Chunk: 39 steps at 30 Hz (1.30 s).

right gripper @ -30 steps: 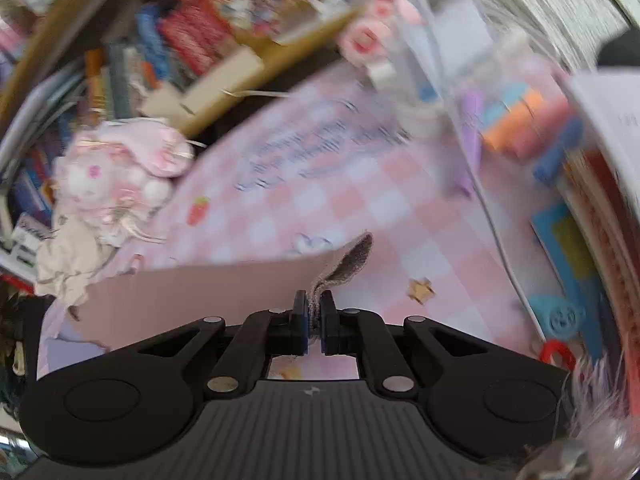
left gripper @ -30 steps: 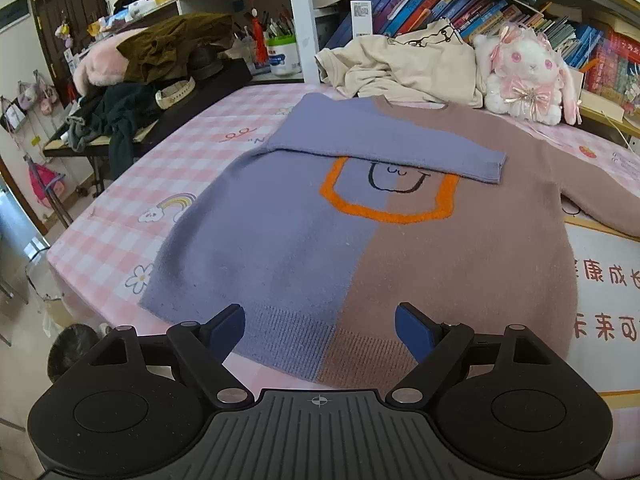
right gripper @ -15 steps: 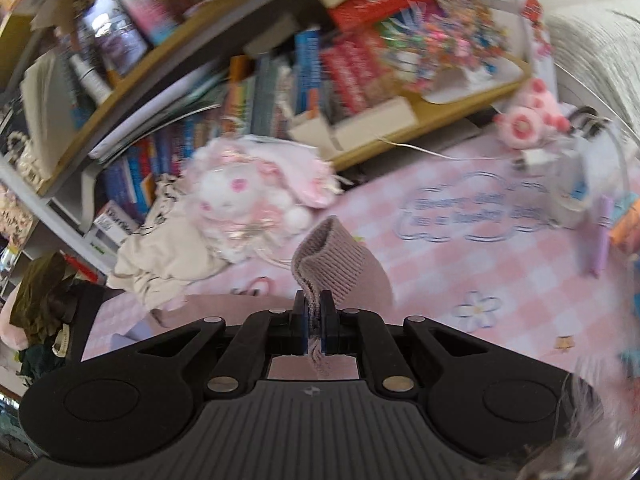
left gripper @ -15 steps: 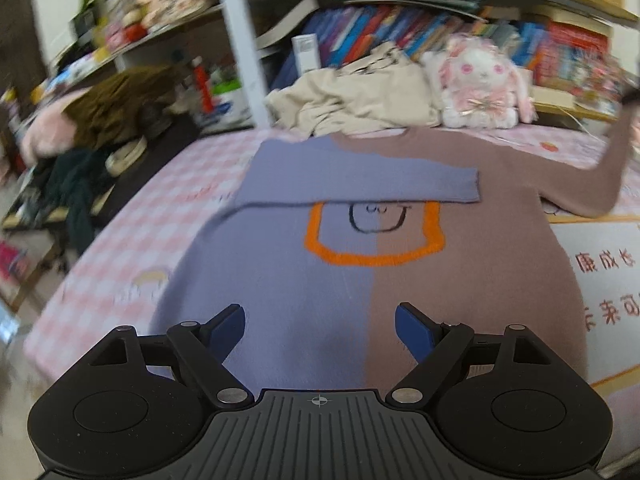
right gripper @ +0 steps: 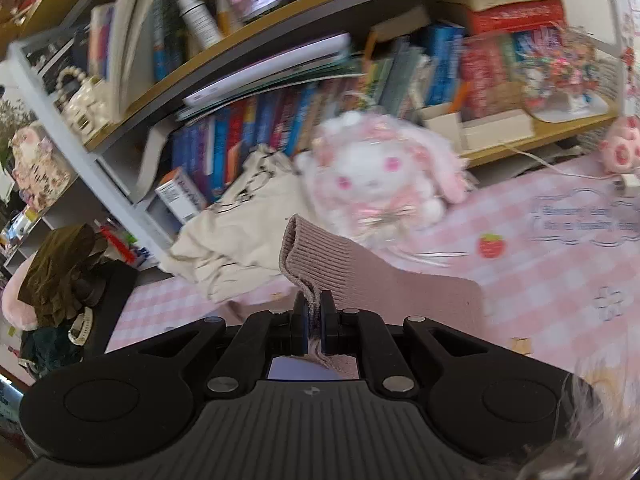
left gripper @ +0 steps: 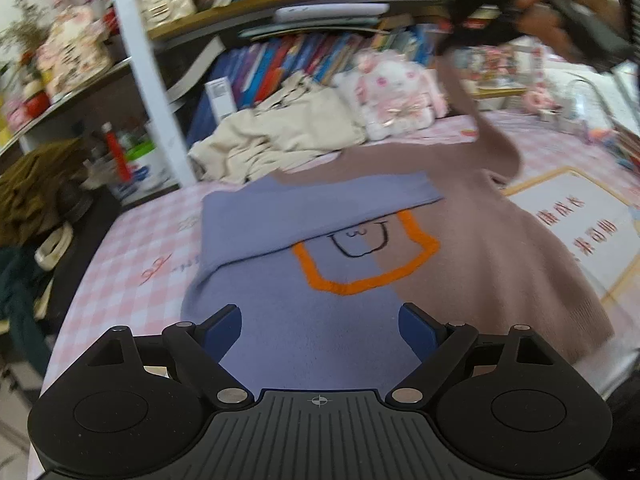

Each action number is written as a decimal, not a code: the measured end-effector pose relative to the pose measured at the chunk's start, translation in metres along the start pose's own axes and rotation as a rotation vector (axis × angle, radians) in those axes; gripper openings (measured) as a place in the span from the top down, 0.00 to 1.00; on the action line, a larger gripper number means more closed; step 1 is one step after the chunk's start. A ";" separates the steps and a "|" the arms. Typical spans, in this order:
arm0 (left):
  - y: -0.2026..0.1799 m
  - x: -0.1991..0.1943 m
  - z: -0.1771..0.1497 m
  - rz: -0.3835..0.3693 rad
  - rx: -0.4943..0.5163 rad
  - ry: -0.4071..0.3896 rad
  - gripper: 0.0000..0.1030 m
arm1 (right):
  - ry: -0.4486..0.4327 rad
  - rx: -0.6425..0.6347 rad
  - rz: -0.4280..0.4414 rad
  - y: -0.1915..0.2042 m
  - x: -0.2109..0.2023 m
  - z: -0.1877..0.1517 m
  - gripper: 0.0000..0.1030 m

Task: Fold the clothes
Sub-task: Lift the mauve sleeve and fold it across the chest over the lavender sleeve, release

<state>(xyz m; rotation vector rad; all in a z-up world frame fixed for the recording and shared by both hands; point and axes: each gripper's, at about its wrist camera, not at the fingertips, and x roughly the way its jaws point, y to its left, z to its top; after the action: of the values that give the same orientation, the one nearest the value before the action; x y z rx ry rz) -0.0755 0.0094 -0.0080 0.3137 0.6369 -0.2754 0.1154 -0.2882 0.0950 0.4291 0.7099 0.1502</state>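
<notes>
A half purple, half mauve sweater (left gripper: pixel 360 264) with an orange pocket outline lies flat on the pink checked bed. Its purple sleeve (left gripper: pixel 320 204) is folded across the chest. My left gripper (left gripper: pixel 320 326) is open and empty, hovering over the purple lower half. My right gripper (right gripper: pixel 313 312) is shut on the ribbed cuff of the mauve sleeve (right gripper: pixel 320 256) and holds it lifted above the bed. In the left wrist view the lifted mauve sleeve (left gripper: pixel 480 128) rises to the right gripper (left gripper: pixel 560 12) at the top right.
A cream garment (left gripper: pixel 280 132) and a pink plush rabbit (left gripper: pixel 392 92) lie at the bed's far edge under bookshelves (right gripper: pixel 280 80). A dark pile of clothes (left gripper: pixel 32 200) sits at the left. A white printed sheet (left gripper: pixel 580 232) lies right of the sweater.
My right gripper has lifted the mauve sleeve off the bed and carried it up and leftward over the sweater. My left gripper has moved in over the sweater, still open.
</notes>
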 end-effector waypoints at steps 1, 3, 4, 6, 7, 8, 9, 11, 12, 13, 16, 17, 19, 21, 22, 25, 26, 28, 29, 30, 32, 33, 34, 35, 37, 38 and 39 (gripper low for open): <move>0.003 0.000 -0.001 -0.010 0.007 -0.004 0.14 | 0.003 -0.006 0.006 0.013 0.005 -0.001 0.94; 0.009 0.000 -0.004 -0.029 0.020 -0.013 0.14 | 0.010 -0.019 0.019 0.038 0.015 -0.002 0.94; 0.012 0.000 -0.005 -0.039 0.027 -0.017 0.14 | 0.013 -0.028 0.025 0.050 0.020 -0.003 0.94; 0.019 0.000 -0.008 -0.053 0.032 -0.022 0.14 | 0.020 -0.056 0.035 0.074 0.028 -0.006 0.94; 0.023 -0.001 -0.010 -0.057 0.030 -0.022 0.14 | 0.024 -0.069 0.042 0.085 0.032 -0.009 0.94; 0.026 -0.002 -0.012 -0.058 0.030 -0.026 0.14 | 0.028 -0.077 0.049 0.095 0.035 -0.011 0.94; 0.029 -0.004 -0.014 -0.060 0.030 -0.031 0.14 | 0.033 -0.085 0.057 0.104 0.039 -0.014 0.94; 0.036 -0.006 -0.018 -0.060 0.028 -0.033 0.14 | 0.046 -0.105 0.068 0.121 0.048 -0.020 0.94; 0.040 -0.008 -0.020 -0.061 0.028 -0.034 0.14 | 0.054 -0.115 0.071 0.129 0.053 -0.024 0.94; 0.043 -0.008 -0.021 -0.062 0.025 -0.030 0.14 | 0.063 -0.123 0.074 0.136 0.057 -0.028 0.94; 0.054 -0.009 -0.026 -0.054 0.011 -0.017 0.14 | 0.091 -0.132 0.082 0.151 0.072 -0.040 0.94; 0.058 -0.010 -0.028 -0.050 0.004 -0.014 0.14 | 0.100 -0.134 0.084 0.155 0.077 -0.044 0.94; 0.064 -0.010 -0.030 -0.043 -0.011 -0.009 0.13 | 0.120 -0.131 0.086 0.162 0.086 -0.051 0.94; 0.069 -0.011 -0.032 -0.039 -0.018 -0.004 0.13 | 0.136 -0.128 0.090 0.167 0.094 -0.056 0.94; 0.070 -0.011 -0.033 -0.038 -0.019 -0.002 0.13 | 0.142 -0.130 0.089 0.169 0.097 -0.058 0.94; 0.073 -0.011 -0.035 -0.042 -0.019 0.005 0.11 | 0.158 -0.141 0.084 0.174 0.106 -0.064 0.94; 0.073 -0.011 -0.035 -0.042 -0.020 0.007 0.10 | 0.162 -0.146 0.079 0.175 0.109 -0.066 0.94; 0.075 -0.010 -0.036 -0.042 -0.024 0.012 0.10 | 0.171 -0.152 0.066 0.175 0.116 -0.069 0.94; 0.075 -0.010 -0.036 -0.042 -0.026 0.015 0.10 | 0.177 -0.150 0.063 0.175 0.119 -0.071 0.94; 0.075 -0.009 -0.036 -0.042 -0.027 0.017 0.10 | 0.183 -0.146 0.062 0.173 0.122 -0.073 0.94; 0.074 -0.010 -0.036 -0.043 -0.025 0.021 0.10 | 0.199 -0.134 0.067 0.170 0.127 -0.075 0.92; 0.073 -0.010 -0.036 -0.043 -0.024 0.022 0.10 | 0.206 -0.130 0.073 0.169 0.129 -0.077 0.90; 0.073 -0.010 -0.036 -0.041 -0.024 0.023 0.10 | 0.213 -0.127 0.084 0.168 0.129 -0.078 0.87; 0.072 -0.010 -0.037 -0.037 -0.024 0.023 0.10 | 0.217 -0.125 0.102 0.168 0.129 -0.079 0.82; 0.071 -0.011 -0.036 -0.031 -0.026 0.023 0.10 | 0.207 -0.119 0.137 0.166 0.125 -0.081 0.66; 0.070 -0.011 -0.036 -0.030 -0.025 0.022 0.09 | 0.200 -0.117 0.147 0.164 0.122 -0.081 0.64; 0.069 -0.011 -0.035 -0.030 -0.024 0.022 0.09 | 0.197 -0.116 0.146 0.162 0.118 -0.081 0.64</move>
<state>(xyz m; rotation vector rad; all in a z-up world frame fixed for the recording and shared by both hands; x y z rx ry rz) -0.0788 0.0878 -0.0143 0.2843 0.6662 -0.2930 0.1528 -0.0829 0.0393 0.3575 0.8589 0.3738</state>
